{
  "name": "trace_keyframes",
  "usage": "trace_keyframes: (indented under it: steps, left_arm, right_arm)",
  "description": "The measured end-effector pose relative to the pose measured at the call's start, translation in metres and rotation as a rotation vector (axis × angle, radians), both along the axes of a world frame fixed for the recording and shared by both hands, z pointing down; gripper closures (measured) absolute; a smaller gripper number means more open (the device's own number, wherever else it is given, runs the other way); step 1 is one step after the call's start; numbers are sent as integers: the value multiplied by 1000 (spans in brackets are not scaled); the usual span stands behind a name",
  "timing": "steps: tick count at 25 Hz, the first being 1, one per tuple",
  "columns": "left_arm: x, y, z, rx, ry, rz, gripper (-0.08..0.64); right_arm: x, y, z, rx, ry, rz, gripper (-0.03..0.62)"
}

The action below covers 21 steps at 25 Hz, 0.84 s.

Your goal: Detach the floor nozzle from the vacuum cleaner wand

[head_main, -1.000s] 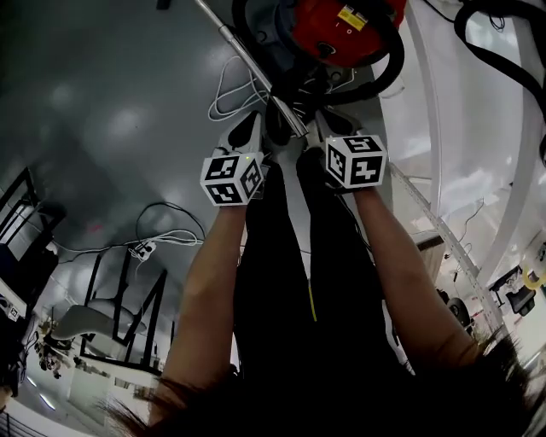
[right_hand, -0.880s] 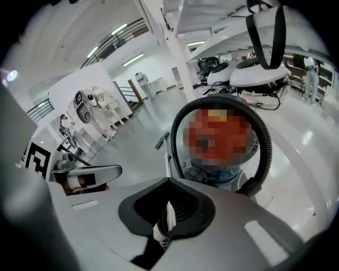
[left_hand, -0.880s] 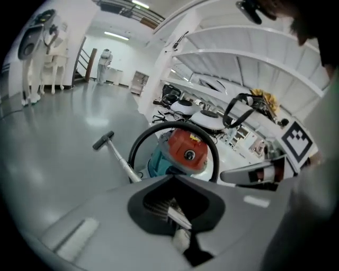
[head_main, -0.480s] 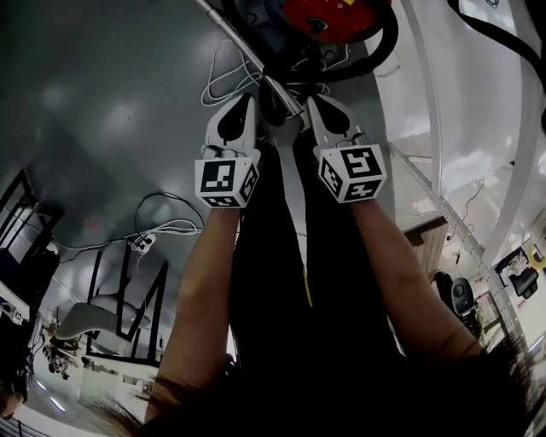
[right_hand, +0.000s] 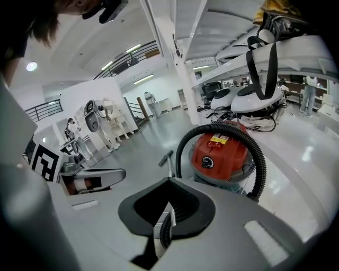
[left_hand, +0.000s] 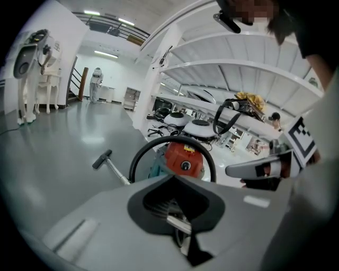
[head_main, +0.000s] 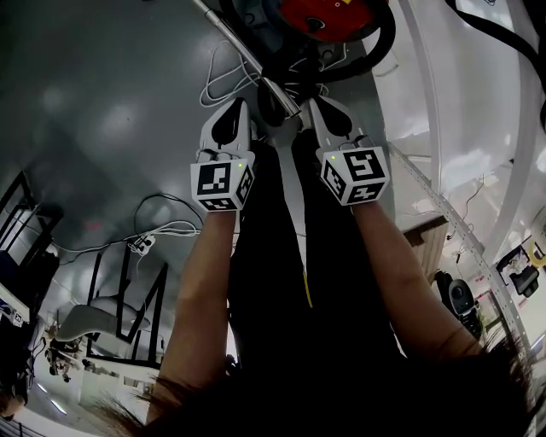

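A red canister vacuum [head_main: 328, 13] with a black hose [head_main: 380, 51] stands on the grey floor ahead. Its metal wand [head_main: 243, 51] runs from the upper left to a point between my two grippers. The dark floor nozzle [left_hand: 102, 159] sits on the wand's far end, also seen as a small nozzle [right_hand: 165, 157] left of the canister [right_hand: 220, 153]. My left gripper [head_main: 241, 104] hangs just left of the wand's near end and my right gripper [head_main: 317, 102] just right of it. Both are shut with nothing held. Wand and ribbed hose show through each gripper's jaw window.
White cables [head_main: 223, 81] lie on the floor beside the wand. A power strip with cord [head_main: 141, 249] and a black frame stand [head_main: 128, 299] are at lower left. White shelving [head_main: 444, 102] with other vacuums [right_hand: 254, 95] lines the right side.
Both grippers have risen and moved up the picture toward the vacuum, so their white jaws now flank the wand's near end. The left one has rolled. The jaws have stayed shut.
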State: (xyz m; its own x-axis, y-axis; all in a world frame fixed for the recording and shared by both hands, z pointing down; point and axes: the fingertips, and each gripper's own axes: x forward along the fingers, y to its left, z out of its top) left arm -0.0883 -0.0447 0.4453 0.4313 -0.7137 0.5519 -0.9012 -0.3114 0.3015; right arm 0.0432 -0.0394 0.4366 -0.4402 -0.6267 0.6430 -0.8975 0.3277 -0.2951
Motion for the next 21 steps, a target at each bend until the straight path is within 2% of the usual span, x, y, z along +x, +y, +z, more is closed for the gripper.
trace_keyframes:
  steps: [9,21]
  left_arm:
    - [7,3,10,-35,4,-10,551]
    - [15,-13,9,-31,25,-3,551]
  right_arm:
    - [2,-1,7,-13,-2,11,595]
    - [-4,-14,3,9,-16,1,595]
